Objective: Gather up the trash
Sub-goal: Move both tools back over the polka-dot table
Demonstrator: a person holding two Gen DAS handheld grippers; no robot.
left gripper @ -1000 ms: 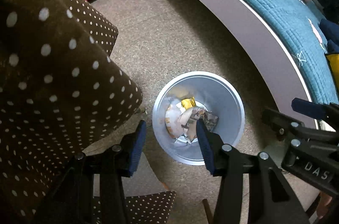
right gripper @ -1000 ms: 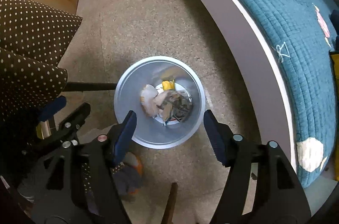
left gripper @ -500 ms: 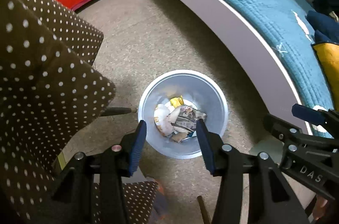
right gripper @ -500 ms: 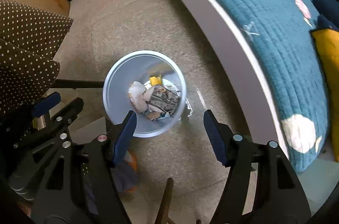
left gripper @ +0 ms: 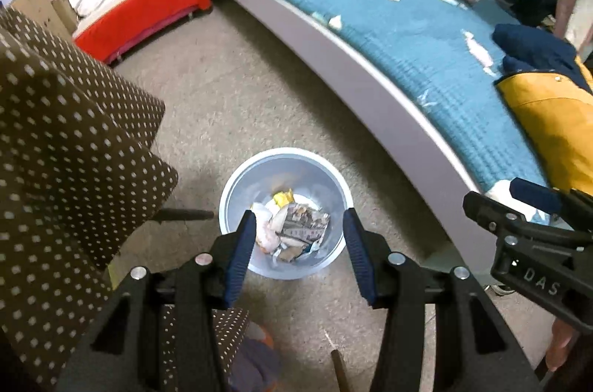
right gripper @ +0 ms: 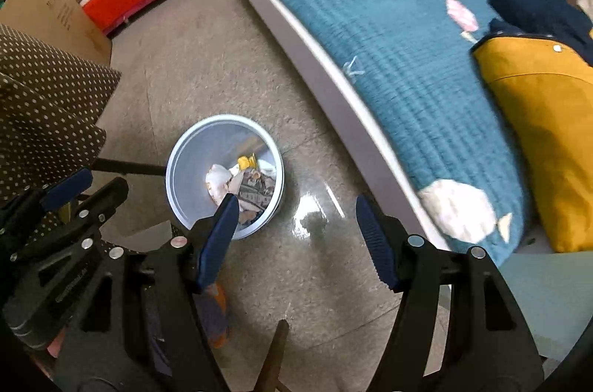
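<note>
A pale blue round bin [left gripper: 237, 186] stands on the floor and holds crumpled wrappers and paper [left gripper: 292, 225]. It also shows in the right wrist view [right gripper: 185, 165], with the trash [right gripper: 241, 184] inside. My left gripper [left gripper: 298, 243] is open and empty, high above the bin. My right gripper [right gripper: 292, 225] is open and empty, above the floor just right of the bin. Each gripper shows at the edge of the other's view.
A bed with a teal quilt [left gripper: 389, 21] and grey frame curves along the right. A yellow and navy garment [right gripper: 537, 117] lies on it. A brown dotted cushion [left gripper: 63, 140] is at left. A red mattress [left gripper: 141, 10] and cardboard [right gripper: 44, 6] lie far back.
Both grippers have risen and pulled back from the bin, so it looks smaller and lower. The view has tilted up toward the bed. Both stay open and empty.
</note>
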